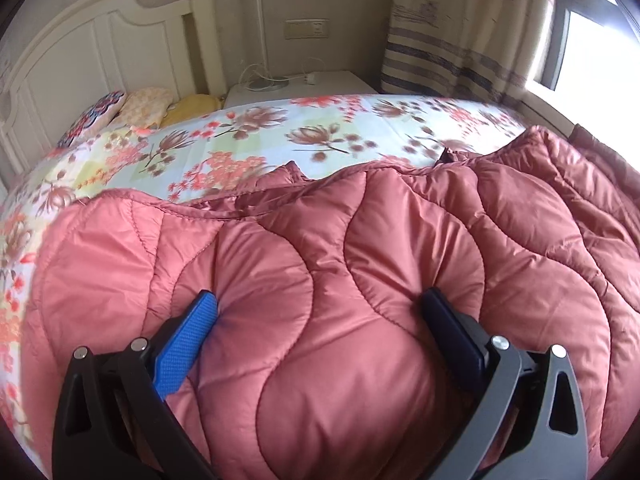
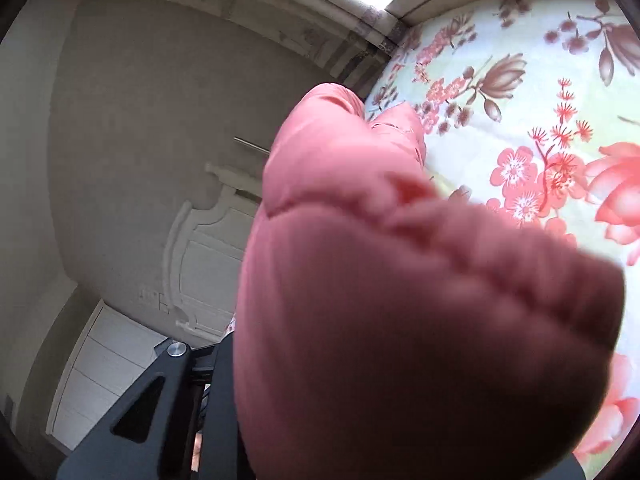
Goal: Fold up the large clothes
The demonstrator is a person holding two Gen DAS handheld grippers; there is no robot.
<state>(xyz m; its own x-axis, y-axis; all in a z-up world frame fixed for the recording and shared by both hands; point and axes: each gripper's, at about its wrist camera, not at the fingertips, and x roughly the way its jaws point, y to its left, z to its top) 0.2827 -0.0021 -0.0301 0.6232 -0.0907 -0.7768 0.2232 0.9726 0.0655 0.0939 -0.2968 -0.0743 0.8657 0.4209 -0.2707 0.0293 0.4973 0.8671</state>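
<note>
The pink quilted jacket (image 1: 340,280) lies spread on the floral bedsheet (image 1: 240,136). The left gripper (image 1: 320,312) has its jaws wide, pads dug into the padding, likely pinning it. The right gripper (image 2: 240,420) is pinching a puffy jacket fold (image 2: 400,300), probably for folding over. There is bare sheet beyond the jacket's far edge, and the headboard (image 1: 80,52) is well apart.

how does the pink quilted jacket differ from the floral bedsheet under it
The pink quilted jacket is one plain colour; the floral bedsheet is pale with red and brown flowers. The jacket is puffy, stitched in wavy lines, and rumpled; the bedsheet lies thin and flat. The jacket covers only the near part of the bed. Both are fabric.
</note>
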